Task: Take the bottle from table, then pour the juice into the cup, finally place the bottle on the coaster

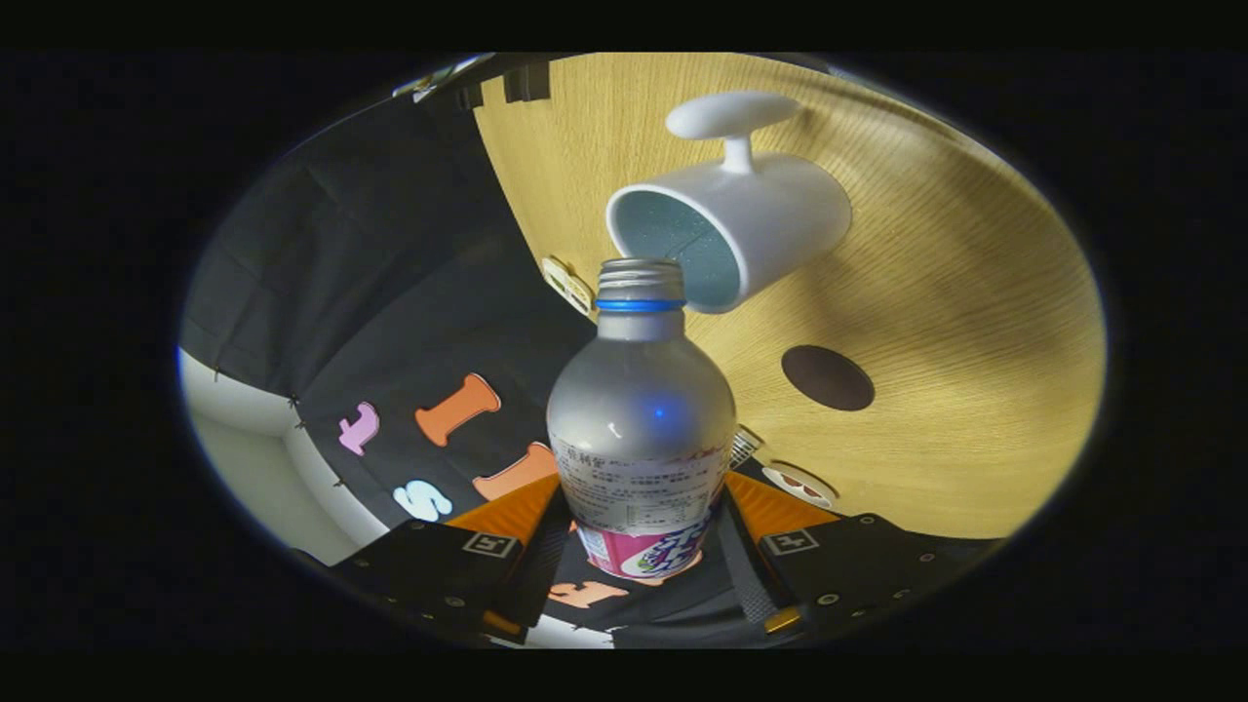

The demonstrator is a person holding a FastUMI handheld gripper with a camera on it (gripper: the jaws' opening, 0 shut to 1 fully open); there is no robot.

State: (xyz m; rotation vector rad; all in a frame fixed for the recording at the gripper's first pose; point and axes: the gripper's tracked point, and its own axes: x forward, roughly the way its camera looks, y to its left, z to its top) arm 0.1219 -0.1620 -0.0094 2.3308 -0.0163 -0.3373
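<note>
Pouring stage: gripper clamped on aluminium juice bottle at frame centre, uncapped mouth tilted at white cup above; dark round coaster, right of centre, awaiting bottle

Black cloth wall, creased, with two dark clips near its top edge. Pale white surface under its hem. Small round tag just beside the cloth.

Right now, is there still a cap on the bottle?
No: the bottle, clamped between the gripper fingers, shows a bare threaded open mouth beside the white cup.
</note>
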